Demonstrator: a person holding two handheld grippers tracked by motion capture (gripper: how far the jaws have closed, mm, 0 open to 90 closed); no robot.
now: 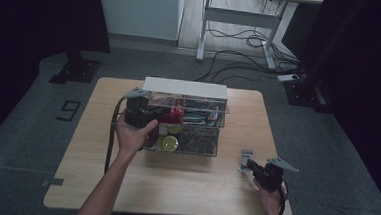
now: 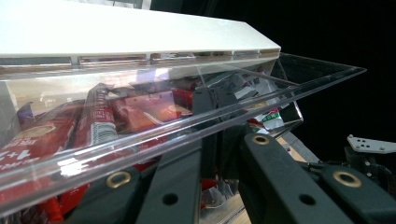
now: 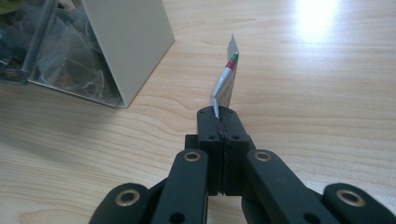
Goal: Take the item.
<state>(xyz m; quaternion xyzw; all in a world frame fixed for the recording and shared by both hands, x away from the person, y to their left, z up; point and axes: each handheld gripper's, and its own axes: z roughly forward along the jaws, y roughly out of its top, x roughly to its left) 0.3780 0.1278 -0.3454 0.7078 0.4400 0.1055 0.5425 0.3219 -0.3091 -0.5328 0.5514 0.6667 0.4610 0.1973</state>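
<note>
Holding a small flat sachet (image 3: 227,79) edge-on in the right tool (image 3: 219,122), jaws pressed tight together on its lower edge; sachet silvery with a red and green mark near the top, standing up from the jaw tips over the wooden surface (image 3: 317,93); sitting to the right of the clear organiser box (image 1: 185,122) and apart from it in the high view, right tool (image 1: 253,167) low near the front right part of the surface (image 1: 174,181), sachet (image 1: 246,157) showing as a pale slip at its tip.

Gripping the left end of the clear organiser box with the left tool (image 1: 150,119), the person's left hand (image 1: 133,133) wrapped around it; jaws closed on the transparent lid (image 2: 196,126) of the box, whose edge is running slantwise across the left gripper view just above the jaw links; lid tilted up, hinged along the white back wall (image 2: 140,32) of the box.

Lying inside the box: red packets (image 2: 98,121) under the lid toward the left end, yellow round items (image 1: 169,142) in the front compartment beside the left hand, pale crumpled wrappers (image 1: 199,138) filling the front compartment to the right of those.

Showing the box's white end panel (image 3: 128,42) and a clear corner (image 3: 60,60) to the upper left of the sachet in the right gripper view.
</note>
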